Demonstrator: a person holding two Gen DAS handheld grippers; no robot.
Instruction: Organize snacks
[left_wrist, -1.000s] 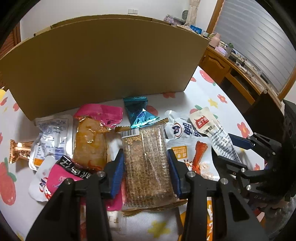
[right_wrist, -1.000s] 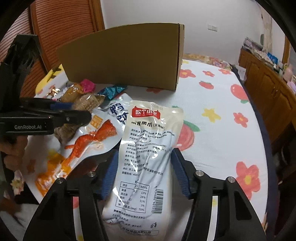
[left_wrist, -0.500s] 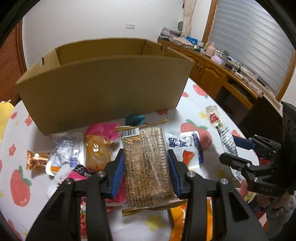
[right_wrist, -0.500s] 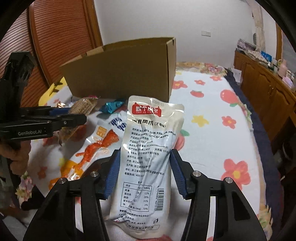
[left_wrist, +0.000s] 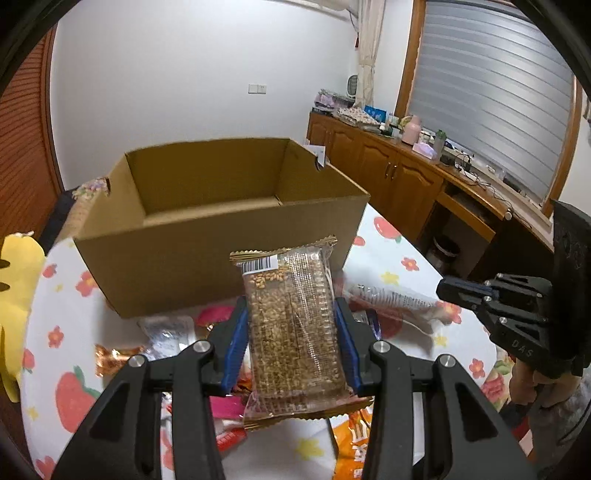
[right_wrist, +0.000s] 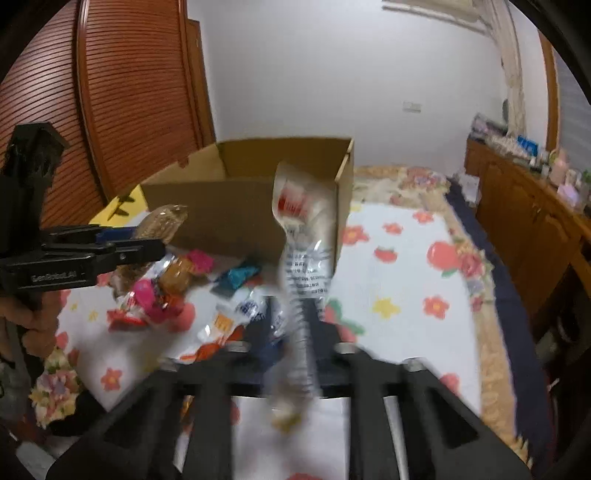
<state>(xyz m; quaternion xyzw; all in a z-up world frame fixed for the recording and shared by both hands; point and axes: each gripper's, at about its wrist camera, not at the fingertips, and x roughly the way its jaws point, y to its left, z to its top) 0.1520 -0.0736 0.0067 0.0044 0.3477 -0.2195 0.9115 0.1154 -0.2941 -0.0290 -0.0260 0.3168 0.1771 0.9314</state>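
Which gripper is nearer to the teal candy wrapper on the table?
Right. The teal candy wrapper lies just ahead-left of the right gripper, which pinches a white packet. The left gripper, holding a grain bar, hangs farther left.

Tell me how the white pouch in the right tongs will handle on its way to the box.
The white pouch looks floppy: pinched narrow low down, its top spreads and leans above the right tongs. Probably light, since a thin pinch carries it. Its glossy film may slip, so swinging it toward the cardboard box seems risky.
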